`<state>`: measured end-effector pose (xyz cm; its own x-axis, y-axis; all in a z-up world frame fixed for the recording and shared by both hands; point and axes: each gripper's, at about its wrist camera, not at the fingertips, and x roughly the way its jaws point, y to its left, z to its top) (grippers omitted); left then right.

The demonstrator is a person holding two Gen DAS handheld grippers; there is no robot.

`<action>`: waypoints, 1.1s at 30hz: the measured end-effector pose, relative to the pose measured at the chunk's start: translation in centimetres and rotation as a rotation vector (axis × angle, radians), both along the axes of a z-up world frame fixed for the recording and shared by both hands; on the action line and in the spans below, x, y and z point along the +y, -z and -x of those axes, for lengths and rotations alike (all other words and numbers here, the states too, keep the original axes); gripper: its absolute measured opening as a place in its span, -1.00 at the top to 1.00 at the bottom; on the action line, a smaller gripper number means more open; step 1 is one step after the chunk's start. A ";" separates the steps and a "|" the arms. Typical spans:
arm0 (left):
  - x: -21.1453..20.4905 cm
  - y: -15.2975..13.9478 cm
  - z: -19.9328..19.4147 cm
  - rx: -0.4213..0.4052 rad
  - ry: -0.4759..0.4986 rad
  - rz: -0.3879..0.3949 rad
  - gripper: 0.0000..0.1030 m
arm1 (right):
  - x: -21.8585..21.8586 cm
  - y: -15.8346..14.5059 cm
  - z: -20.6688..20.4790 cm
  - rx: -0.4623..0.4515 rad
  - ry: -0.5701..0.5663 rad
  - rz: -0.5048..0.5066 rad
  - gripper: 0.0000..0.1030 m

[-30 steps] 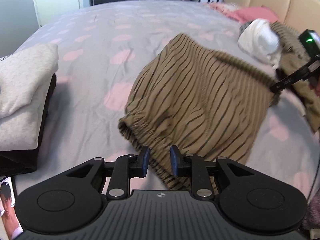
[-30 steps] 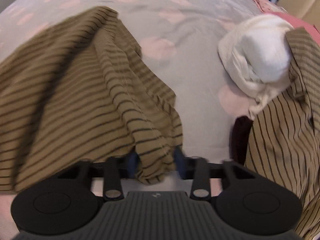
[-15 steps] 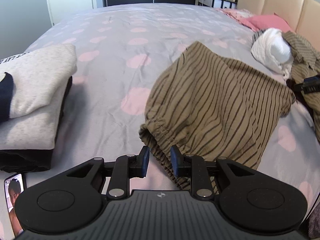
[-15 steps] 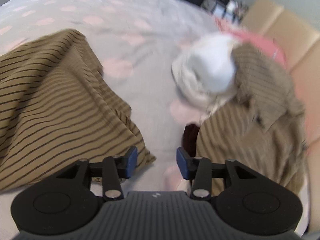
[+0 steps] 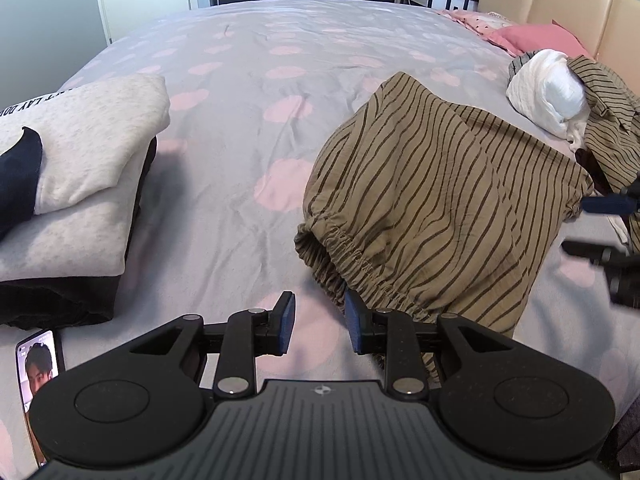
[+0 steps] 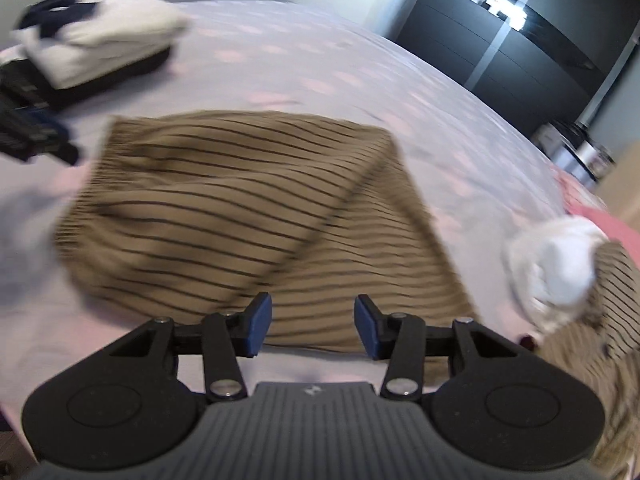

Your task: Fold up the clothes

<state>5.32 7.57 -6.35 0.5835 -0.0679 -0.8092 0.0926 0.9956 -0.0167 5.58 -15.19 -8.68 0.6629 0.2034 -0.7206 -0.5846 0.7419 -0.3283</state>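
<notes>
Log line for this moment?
striped shorts: folded on bed | left gripper: open, opening, empty | right gripper: open, empty

The left gripper [image 5: 319, 322] points steeply down; its jaws have just been opening, a narrow gap empty between the blue fingers [image 5: 286, 322]. The right gripper [image 6: 312, 326], at 3 o'clock from it, gapes wider, holding nothing.

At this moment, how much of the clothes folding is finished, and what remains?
Done: a stack of folded grey and dark clothes lies on the bed. In hand: the striped brown garment lies folded over; the left gripper and right gripper are open and empty, the left's jaws having just opened. Left: a crumpled white garment and another striped piece wait near the headboard.
</notes>
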 end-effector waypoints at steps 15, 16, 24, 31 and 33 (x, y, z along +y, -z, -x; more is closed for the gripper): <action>1.5 0.7 0.6 0.030 -0.013 -0.001 0.51 | 8.7 2.8 7.9 -0.131 -0.502 0.197 0.05; 1.5 0.7 0.7 0.031 -0.011 -0.002 0.51 | 9.1 3.0 8.2 -0.143 -0.524 0.211 0.05; 1.6 0.8 0.5 0.041 -0.004 -0.009 0.51 | 12.5 5.4 9.6 -0.204 -0.673 0.362 0.05; 1.0 1.3 0.6 0.076 0.051 -0.072 0.51 | 14.1 7.3 8.3 -0.213 -0.687 0.475 0.05; 0.6 1.5 0.7 0.091 0.082 -0.105 0.52 | 14.2 7.5 7.9 -0.205 -0.687 0.487 0.06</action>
